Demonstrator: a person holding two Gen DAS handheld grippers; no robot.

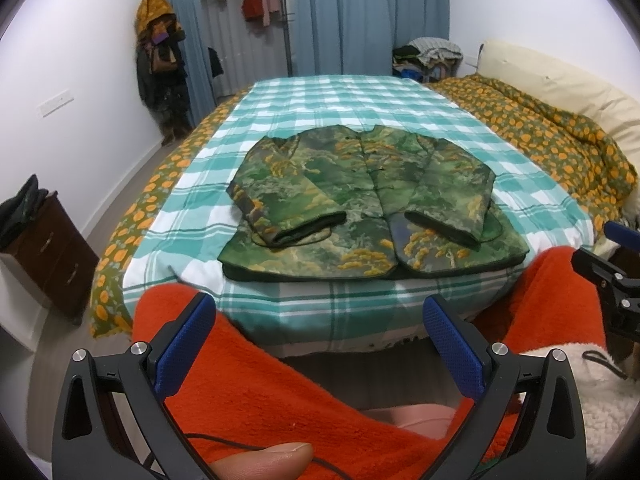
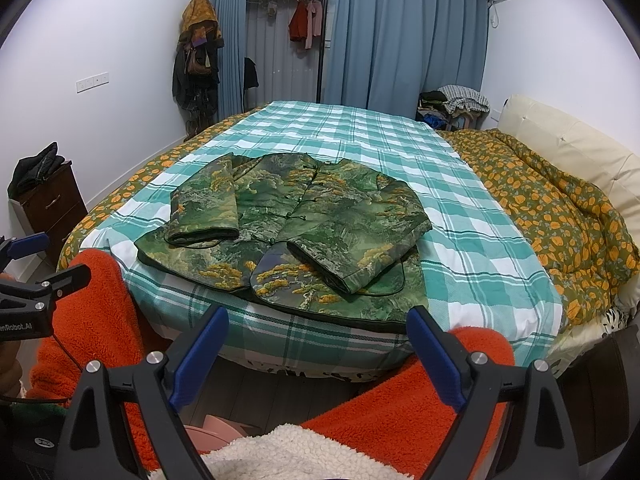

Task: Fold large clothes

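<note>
One jacket (image 1: 360, 204), two sleeves folded.

"enRobot.AI" on left hand-held gripper (image 2: 24, 280)

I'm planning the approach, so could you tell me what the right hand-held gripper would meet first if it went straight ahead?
Probably the near hem of the green jacket at the bed edge; the open right hand-held gripper points there, though depth is unclear.

Before you, the green landscape-print padded jacket (image 1: 360, 204) lies on the teal-and-white checked sheet (image 1: 332, 100) near the bed's front edge, the rumpled orange-flowered quilt (image 2: 552, 208) to its right, the dark wooden nightstand (image 2: 48, 208) left.
</note>
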